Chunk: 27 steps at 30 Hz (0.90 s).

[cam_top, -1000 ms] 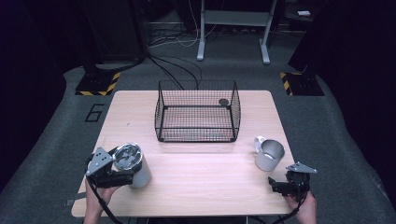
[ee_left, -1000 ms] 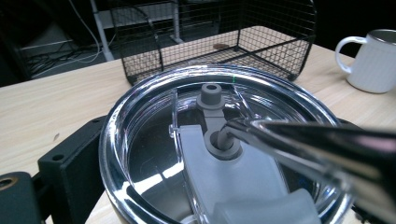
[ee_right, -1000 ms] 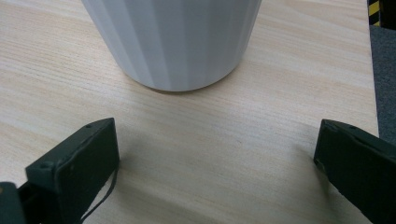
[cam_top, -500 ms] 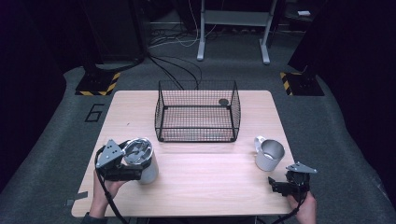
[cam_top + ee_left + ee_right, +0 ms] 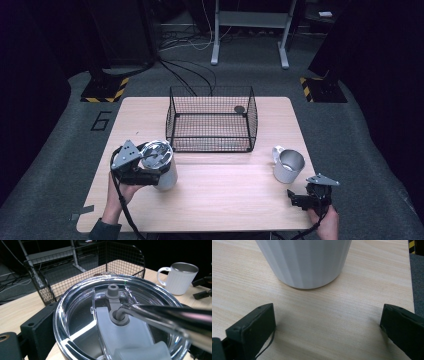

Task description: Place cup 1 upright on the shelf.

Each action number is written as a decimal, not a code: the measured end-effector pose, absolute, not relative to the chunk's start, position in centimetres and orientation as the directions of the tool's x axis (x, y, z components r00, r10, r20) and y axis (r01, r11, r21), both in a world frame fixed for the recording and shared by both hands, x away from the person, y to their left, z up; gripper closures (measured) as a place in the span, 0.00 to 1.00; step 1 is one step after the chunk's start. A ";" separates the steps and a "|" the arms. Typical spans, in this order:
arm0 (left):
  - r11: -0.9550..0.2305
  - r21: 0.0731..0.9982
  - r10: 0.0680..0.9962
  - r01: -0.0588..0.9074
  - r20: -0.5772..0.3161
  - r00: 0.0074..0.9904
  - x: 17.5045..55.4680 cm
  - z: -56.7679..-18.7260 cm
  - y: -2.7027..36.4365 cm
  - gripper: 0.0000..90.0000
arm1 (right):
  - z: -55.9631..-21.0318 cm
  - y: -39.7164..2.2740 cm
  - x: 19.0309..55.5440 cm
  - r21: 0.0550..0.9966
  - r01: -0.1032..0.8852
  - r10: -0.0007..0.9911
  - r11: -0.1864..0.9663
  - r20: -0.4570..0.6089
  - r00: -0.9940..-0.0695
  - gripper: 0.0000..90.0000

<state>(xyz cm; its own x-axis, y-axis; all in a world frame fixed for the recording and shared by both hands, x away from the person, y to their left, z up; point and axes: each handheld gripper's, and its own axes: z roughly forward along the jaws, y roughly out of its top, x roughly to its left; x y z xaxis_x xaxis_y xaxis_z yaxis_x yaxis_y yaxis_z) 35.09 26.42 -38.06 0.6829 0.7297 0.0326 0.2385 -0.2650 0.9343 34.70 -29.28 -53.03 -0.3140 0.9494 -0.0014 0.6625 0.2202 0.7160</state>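
From the high view I see my left gripper [image 5: 150,172] clamped on a steel tumbler [image 5: 161,165] with a clear lid, on the near left of the wooden table [image 5: 225,200]. A black wire basket [image 5: 212,120] stands at the far middle, and a white mug [image 5: 288,166] on the right, just beyond my right gripper [image 5: 302,199].

In the left gripper view, the tumbler's clear lid [image 5: 100,322] sits between my jaws, a metal straw [image 5: 170,317] running through its grey grommet; the basket [image 5: 82,272] and mug [image 5: 178,277] lie beyond.

In the right gripper view, my jaws stand wide apart above the table [image 5: 324,312], the mug [image 5: 304,262] just ahead, untouched.
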 end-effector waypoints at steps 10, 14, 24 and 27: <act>-0.283 0.933 0.712 0.224 0.048 0.700 35.8 -37.2 25.6 0.05 | -53.0 -29.3 34.7 0.715 0.664 0.950 0.219 -0.001 -0.313 0.00; -0.279 0.934 0.707 0.223 0.042 0.706 36.4 -36.9 25.2 0.05 | -53.0 -29.3 34.7 0.716 0.663 0.950 0.219 -0.001 -0.312 0.00; -0.284 0.935 0.697 0.213 0.049 0.715 36.7 -35.6 24.5 0.05 | -53.0 -29.3 34.9 0.720 0.659 0.950 0.216 0.002 -0.313 0.00; -0.282 0.936 0.699 0.212 0.050 0.713 36.7 -34.9 24.1 0.05 | -53.1 -29.3 34.9 0.720 0.658 0.949 0.220 -0.001 -0.317 0.00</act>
